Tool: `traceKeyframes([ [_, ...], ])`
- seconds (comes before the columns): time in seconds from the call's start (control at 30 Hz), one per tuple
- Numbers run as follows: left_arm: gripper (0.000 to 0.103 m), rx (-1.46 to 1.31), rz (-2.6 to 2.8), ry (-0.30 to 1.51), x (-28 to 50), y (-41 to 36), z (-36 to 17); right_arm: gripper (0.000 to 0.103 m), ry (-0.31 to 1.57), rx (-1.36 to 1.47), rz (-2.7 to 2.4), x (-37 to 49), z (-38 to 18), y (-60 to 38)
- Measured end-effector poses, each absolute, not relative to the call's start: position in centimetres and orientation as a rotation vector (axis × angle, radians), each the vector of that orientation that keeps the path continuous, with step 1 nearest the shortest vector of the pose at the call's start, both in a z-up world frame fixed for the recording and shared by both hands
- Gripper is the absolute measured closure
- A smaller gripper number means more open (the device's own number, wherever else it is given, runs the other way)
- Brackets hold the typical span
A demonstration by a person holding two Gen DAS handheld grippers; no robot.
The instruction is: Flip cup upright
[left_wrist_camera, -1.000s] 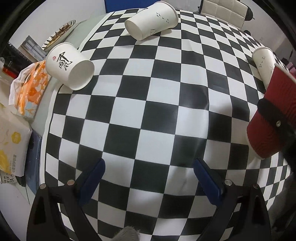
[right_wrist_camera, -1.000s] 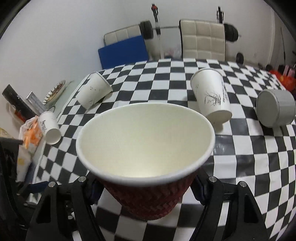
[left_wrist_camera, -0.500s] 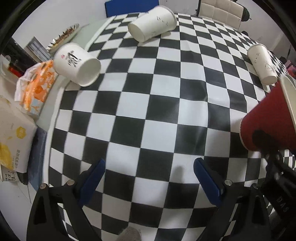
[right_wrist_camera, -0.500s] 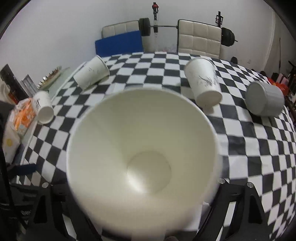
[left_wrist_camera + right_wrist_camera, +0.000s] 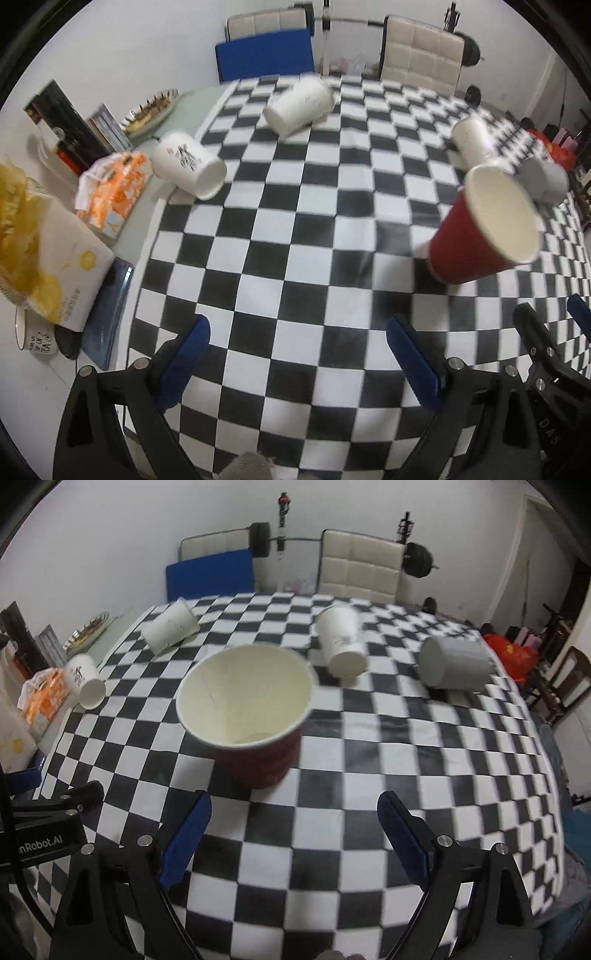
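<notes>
The red cup (image 5: 255, 716) looks like paper, ribbed outside and matt cream inside. The checkered tablecloth (image 5: 369, 775) has a slight sheen. At two o'clock, a matt grey cup (image 5: 456, 662).

Left gripper (image 5: 297, 352) jaws spread wide, holding nothing. Right gripper (image 5: 293, 827) likewise wide apart, empty, held beside the left.

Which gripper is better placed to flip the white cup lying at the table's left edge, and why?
Left. The white cup lies on its side well to the left, nearer the open left gripper. The right gripper, also open, faces the upright red cup mid-table.
</notes>
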State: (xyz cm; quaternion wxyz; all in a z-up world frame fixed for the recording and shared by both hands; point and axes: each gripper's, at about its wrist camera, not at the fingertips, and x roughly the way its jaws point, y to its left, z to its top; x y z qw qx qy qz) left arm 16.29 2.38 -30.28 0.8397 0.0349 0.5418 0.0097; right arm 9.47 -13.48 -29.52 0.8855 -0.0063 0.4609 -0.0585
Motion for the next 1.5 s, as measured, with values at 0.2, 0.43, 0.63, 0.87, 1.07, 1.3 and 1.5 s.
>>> traceKeyframes([
  [0.2, 0.003, 0.086, 0.006, 1.041, 13.2, 1.5, -25.3, 0.010, 0.956, 0.025, -0.199, 6.0, -24.6, -15.4],
  [0.43, 0.003, 0.064, -0.021, 0.939, 8.3, 1.0, -18.6, 0.010, 0.935, 0.025, -0.207, 0.9, -17.1, -16.5],
  [0.63, 0.003, 0.039, -0.043, 0.876, 3.9, 1.1, -13.2, 0.010, 0.890, 0.017, -0.204, -4.0, -10.7, -17.1],
  [0.87, 0.003, 0.049, -0.047, 0.850, -0.3, 0.3, -8.1, 0.010, 0.877, 0.032, -0.194, -8.8, -4.1, -17.6],
  [1.07, 0.003, 0.038, -0.036, 0.832, -2.6, 0.1, -4.4, 0.010, 0.885, 0.019, -0.184, -11.7, 1.1, -17.7],
  [1.3, 0.003, 0.028, -0.011, 0.807, -4.2, 0.6, -1.6, 0.010, 0.862, 0.015, -0.154, -13.9, 4.8, -17.2],
  [1.5, 0.003, 0.016, -0.006, 0.804, -5.3, 1.3, -0.8, 0.010, 0.854, 0.023, -0.131, -15.4, 6.5, -16.4],
])
